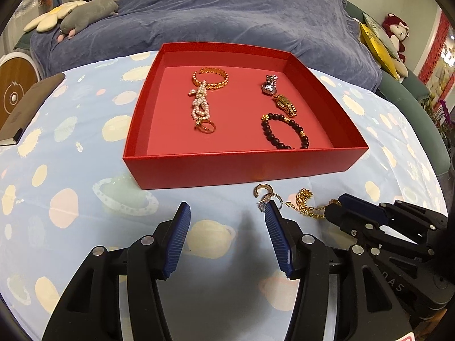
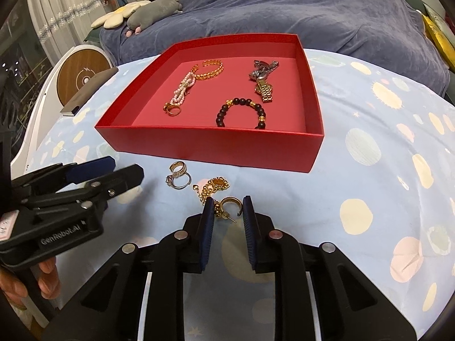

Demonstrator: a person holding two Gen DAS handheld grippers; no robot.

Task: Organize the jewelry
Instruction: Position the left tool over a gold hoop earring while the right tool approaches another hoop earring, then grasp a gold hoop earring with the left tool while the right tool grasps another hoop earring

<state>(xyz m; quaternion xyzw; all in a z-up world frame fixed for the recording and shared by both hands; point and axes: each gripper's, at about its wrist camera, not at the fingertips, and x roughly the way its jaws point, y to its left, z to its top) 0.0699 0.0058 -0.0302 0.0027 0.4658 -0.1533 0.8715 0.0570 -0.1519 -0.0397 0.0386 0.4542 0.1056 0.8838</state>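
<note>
A red box [image 1: 241, 164] [image 2: 210, 147] stands on the cloth. It holds a gold bangle [image 1: 211, 78], a pearl bracelet [image 1: 200, 103], a gold ring [image 1: 206, 126], a silver watch [image 1: 269, 84], a gold watch [image 1: 285, 105] and a dark bead bracelet [image 1: 284, 132]. In front of the box lie rings [image 2: 178, 175] [image 1: 266, 196], a gold chain [image 2: 212, 186] [image 1: 305, 205] and a gold hoop earring [image 2: 229, 205]. My right gripper [image 2: 227, 202] is open, its fingertips on either side of the hoop earring. My left gripper [image 1: 227, 211] is open and empty beside the rings.
A planet-print blue cloth [image 1: 85, 199] covers the table. A dark notebook [image 1: 25, 108] lies at the left edge. A blue-covered sofa [image 1: 216, 11] with plush toys is behind. A round wooden-faced device [image 2: 82, 76] stands at the left.
</note>
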